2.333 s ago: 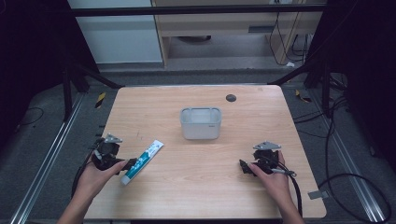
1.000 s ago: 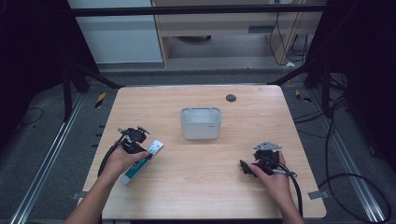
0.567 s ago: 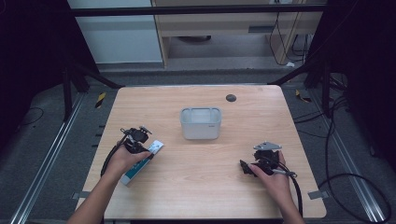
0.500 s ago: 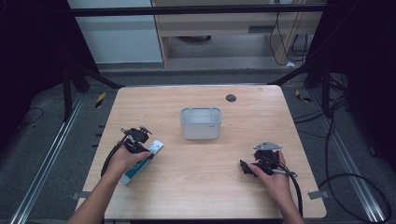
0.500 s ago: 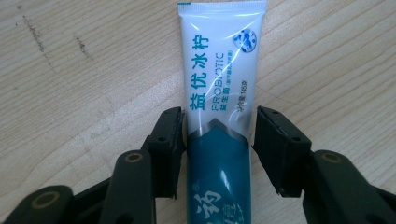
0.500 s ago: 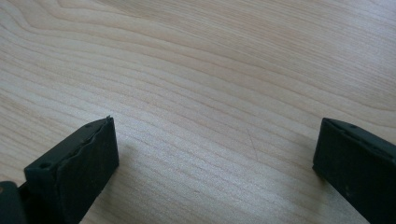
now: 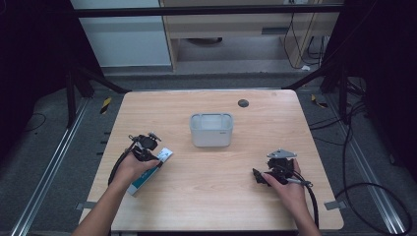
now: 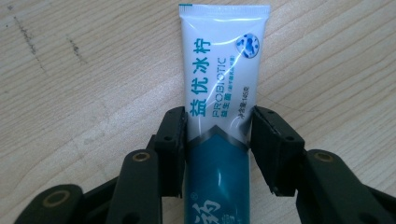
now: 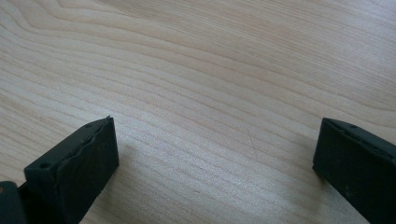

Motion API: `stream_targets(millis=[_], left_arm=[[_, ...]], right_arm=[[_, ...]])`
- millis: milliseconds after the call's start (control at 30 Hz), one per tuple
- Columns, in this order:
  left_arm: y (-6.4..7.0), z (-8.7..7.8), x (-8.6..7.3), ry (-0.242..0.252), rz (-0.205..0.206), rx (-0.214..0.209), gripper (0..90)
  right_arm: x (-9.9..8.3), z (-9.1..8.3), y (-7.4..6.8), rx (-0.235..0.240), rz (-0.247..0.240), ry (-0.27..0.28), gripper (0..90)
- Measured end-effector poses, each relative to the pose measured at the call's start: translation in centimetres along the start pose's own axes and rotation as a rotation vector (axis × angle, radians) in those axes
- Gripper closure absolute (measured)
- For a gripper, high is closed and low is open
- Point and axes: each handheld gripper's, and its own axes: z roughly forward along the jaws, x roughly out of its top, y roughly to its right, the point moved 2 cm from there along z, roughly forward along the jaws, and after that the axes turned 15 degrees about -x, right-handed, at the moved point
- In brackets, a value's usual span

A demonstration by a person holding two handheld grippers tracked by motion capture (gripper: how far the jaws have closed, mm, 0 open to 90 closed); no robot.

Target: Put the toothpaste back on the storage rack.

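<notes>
A toothpaste tube (image 7: 146, 174), white at its flat end and teal toward the cap, lies flat on the wooden table (image 7: 211, 196) at the left. My left gripper (image 7: 147, 149) is down over it. In the left gripper view the tube (image 8: 219, 84) runs up between the two jaws, and both pads press its sides where white meets teal, so my left gripper (image 8: 218, 135) is shut on it. My right gripper (image 7: 257, 176) rests on the table at the right front. Its jaws stand wide open over bare wood in the right gripper view (image 9: 215, 140).
A small pale grey bin (image 7: 211, 138) stands at the table's middle, behind both grippers. A dark round disc (image 7: 243, 103) lies near the far edge. Black frame posts and cables surround the table on the floor.
My left gripper came in from the table's left edge onto the toothpaste tube and has stayed over it. The right gripper has not moved.
</notes>
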Motion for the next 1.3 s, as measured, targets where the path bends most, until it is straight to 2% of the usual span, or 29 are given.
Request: stream_targets(millis=[333,533,767,900,1300], left_arm=[[0.09,0.02,0.11,-0.012,0.007,-0.004,58.4],[-0.03,-0.31,0.12,0.006,-0.001,-0.021,67.5],[0.03,-0.34,0.13,0.008,-0.001,-0.028,70.7],[0.35,-0.40,0.25,-0.004,0.016,-0.012,73.2],[0.40,-0.77,0.18,0.012,0.017,-0.039,78.8]], right_arm=[[0.00,0.00,0.00,0.000,0.000,0.000,0.4],[0.00,0.00,0.00,0.000,0.000,0.000,0.4],[0.00,0.00,0.00,0.000,0.000,0.000,0.4],[0.00,0.00,0.00,0.000,0.000,0.000,0.4],[0.00,0.01,0.00,0.000,0.000,0.000,0.4]])
